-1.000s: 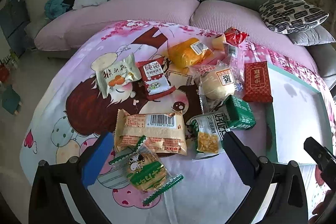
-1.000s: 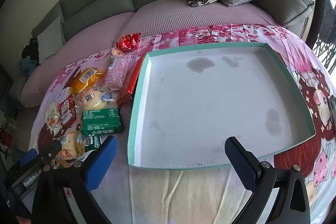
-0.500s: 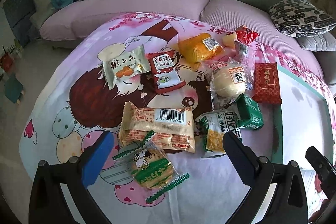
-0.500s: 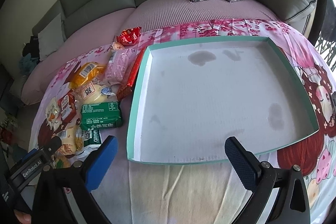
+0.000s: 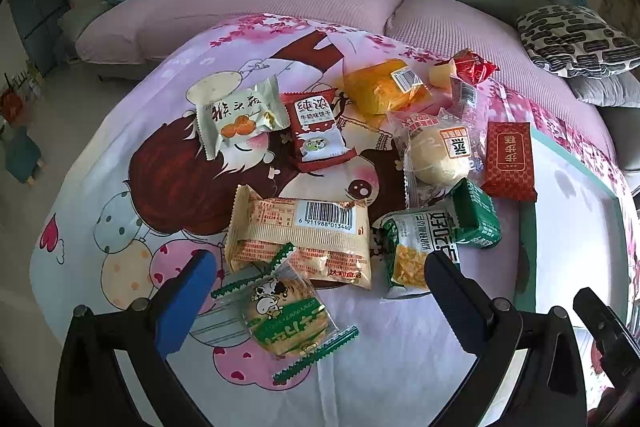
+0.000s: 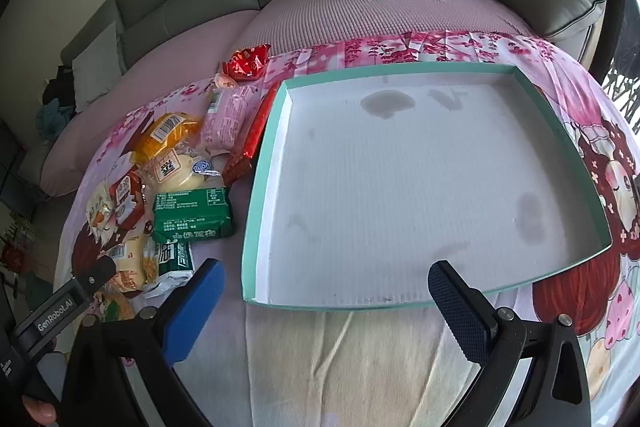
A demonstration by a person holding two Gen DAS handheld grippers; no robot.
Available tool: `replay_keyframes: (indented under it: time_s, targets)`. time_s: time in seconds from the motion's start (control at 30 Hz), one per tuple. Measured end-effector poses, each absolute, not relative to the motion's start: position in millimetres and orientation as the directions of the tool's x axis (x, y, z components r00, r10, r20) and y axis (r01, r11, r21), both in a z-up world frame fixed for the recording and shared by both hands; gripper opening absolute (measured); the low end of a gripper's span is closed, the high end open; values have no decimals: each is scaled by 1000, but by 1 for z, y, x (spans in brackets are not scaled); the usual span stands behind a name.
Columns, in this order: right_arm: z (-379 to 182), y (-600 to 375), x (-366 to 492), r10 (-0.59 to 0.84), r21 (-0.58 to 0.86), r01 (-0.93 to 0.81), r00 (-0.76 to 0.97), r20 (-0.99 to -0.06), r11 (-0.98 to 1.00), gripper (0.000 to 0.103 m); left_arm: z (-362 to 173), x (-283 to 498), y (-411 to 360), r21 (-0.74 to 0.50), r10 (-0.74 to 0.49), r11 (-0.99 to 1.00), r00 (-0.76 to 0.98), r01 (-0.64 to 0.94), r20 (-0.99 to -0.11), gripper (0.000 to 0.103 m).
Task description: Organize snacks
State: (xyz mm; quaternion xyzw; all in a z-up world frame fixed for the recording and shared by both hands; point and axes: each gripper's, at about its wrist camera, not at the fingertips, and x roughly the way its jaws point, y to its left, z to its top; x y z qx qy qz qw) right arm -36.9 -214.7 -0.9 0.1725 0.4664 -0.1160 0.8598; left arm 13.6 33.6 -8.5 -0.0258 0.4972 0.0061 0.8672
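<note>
Task status: not begun. My left gripper (image 5: pixel 320 281) stands with jaws wide apart, holding nothing, above the biscuit packet (image 5: pixel 286 315). My right gripper (image 6: pixel 324 295) is likewise wide open and empty, facing the tray (image 6: pixel 256 211). The tray holds no snacks. All packets lie on the cloth-covered table at the tray's 9 o'clock, including the green packet (image 6: pixel 194 213). Everything remains to be moved.

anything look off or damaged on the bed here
The white floor of the teal-rimmed tray carries several grey blotches, the darkest near its far edge and right side; they look like stains. The snacks lie in a loose overlapping pile left of it, e.g. the cow-print biscuit pack over the barcode cracker pack. Nothing looks torn or spilled.
</note>
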Motion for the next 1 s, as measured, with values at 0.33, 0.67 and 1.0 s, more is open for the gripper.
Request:
replay_keyframes:
  time_s: [0.33,0.67,1.0]
  targets:
    - [-3,-214,-37,-33,189,359,530,-848,914,103,-11,14,34,-46,-22,998,494,-37,-869,103]
    - [-4,-214,-36,-32,187,357,526,-850,915,103,-13,15,34,-50,-25,998,484,-39,-874,103]
    - [-3,-214,-36,-32,187,358,526,-850,915,103,-14,14,34,-51,-27,998,483,-37,-875,103]
